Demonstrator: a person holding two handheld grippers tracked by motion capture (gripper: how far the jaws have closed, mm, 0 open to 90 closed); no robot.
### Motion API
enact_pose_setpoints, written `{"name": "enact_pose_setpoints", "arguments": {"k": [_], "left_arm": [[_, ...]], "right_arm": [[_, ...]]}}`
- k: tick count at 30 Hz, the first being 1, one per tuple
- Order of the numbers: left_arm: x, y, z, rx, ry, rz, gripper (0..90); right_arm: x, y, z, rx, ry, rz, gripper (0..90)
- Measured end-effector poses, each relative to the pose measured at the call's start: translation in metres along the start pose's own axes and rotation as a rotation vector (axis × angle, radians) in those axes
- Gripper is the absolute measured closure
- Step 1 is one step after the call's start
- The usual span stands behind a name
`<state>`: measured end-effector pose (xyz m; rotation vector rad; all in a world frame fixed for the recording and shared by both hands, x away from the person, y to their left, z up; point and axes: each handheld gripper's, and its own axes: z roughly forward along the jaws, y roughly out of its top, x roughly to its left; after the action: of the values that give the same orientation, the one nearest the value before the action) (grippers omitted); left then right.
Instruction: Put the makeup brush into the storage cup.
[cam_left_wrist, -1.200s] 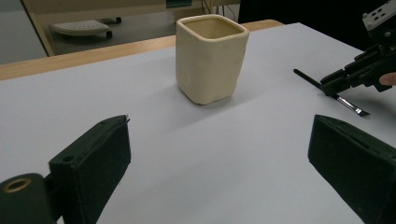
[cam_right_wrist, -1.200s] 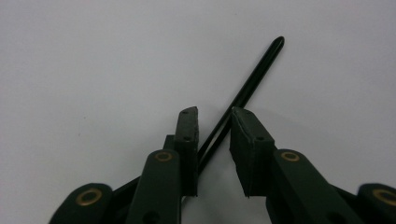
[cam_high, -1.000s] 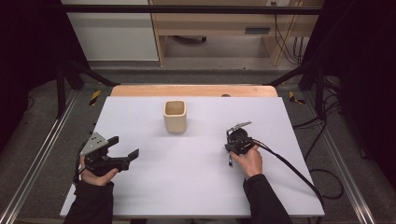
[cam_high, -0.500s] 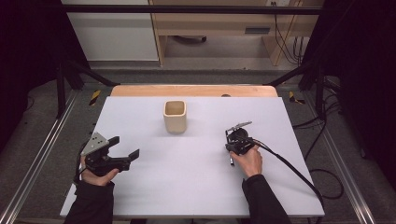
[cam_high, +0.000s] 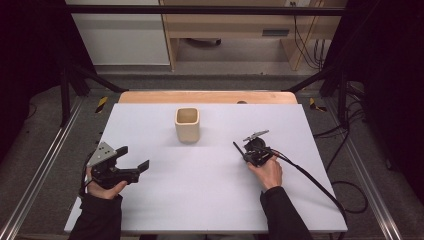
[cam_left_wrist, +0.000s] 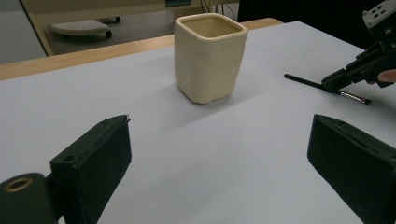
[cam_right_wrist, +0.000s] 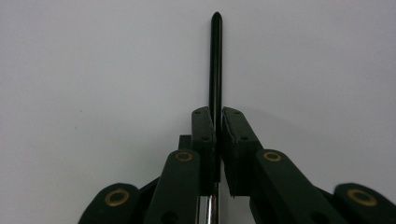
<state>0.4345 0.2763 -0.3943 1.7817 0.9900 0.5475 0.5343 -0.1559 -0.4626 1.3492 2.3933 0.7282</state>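
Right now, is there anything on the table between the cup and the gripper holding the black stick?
Nothing. In the high view, bare white table lies between the cup and the right gripper.

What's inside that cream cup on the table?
The cup looks empty as far as its open top shows: only bare inner wall appears in the left gripper view and the high view. Its bottom is hidden behind the near wall, so something small lying there cannot be ruled out.

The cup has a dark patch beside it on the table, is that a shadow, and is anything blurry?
Left gripper view: yes, the cup casts a soft shadow on the table; its near jaws look blurry. Right gripper view: the right gripper is sharp on the brush.
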Motion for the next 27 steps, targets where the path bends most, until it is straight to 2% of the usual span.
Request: {"name": "enact_pose_setpoints", "arguments": {"k": [3,5,9,12,13,17,18,19,22,23,25,27], "left_arm": [[0.000,0.000,0.000,0.000,0.000,0.000,6.0],[0.000,0.000,0.000,0.001,0.000,0.000,6.0],[0.000,0.001,0.000,-0.001,0.000,0.002,6.0],[0.000,0.001,-0.001,-0.002,-0.001,0.003,6.0],[0.000,0.001,-0.001,-0.001,-0.001,0.003,6.0],[0.000,0.001,-0.001,0.000,-0.002,0.004,6.0],[0.000,0.001,-0.001,0.000,-0.003,0.004,6.0],[0.000,0.001,-0.001,0.000,-0.003,0.004,6.0],[0.000,0.001,-0.001,0.002,-0.003,0.006,6.0],[0.000,0.001,-0.001,0.002,-0.003,0.006,6.0],[0.000,0.001,-0.001,0.002,-0.004,0.006,6.0],[0.001,0.001,-0.001,0.002,-0.005,0.006,6.0]], "right_arm": [[0.000,0.000,0.000,0.002,0.002,0.004,83.7],[0.000,0.000,0.000,-0.006,-0.006,-0.016,82.3],[-0.001,0.002,-0.005,-0.018,-0.003,-0.013,70.9],[-0.003,0.007,-0.013,-0.014,-0.002,-0.035,65.8],[-0.002,0.010,-0.016,-0.004,0.007,-0.028,62.9],[-0.004,0.017,-0.021,0.022,0.025,-0.057,57.3],[-0.003,0.022,-0.021,0.056,0.017,-0.071,54.7],[-0.003,0.023,-0.020,0.067,0.021,-0.076,54.0],[-0.003,0.028,-0.016,0.126,0.019,-0.113,54.4],[-0.003,0.028,-0.016,0.126,0.019,-0.113,54.4],[-0.002,0.031,-0.011,0.179,0.034,-0.117,57.8],[-0.003,0.030,-0.008,0.187,0.032,-0.124,59.6]]}}
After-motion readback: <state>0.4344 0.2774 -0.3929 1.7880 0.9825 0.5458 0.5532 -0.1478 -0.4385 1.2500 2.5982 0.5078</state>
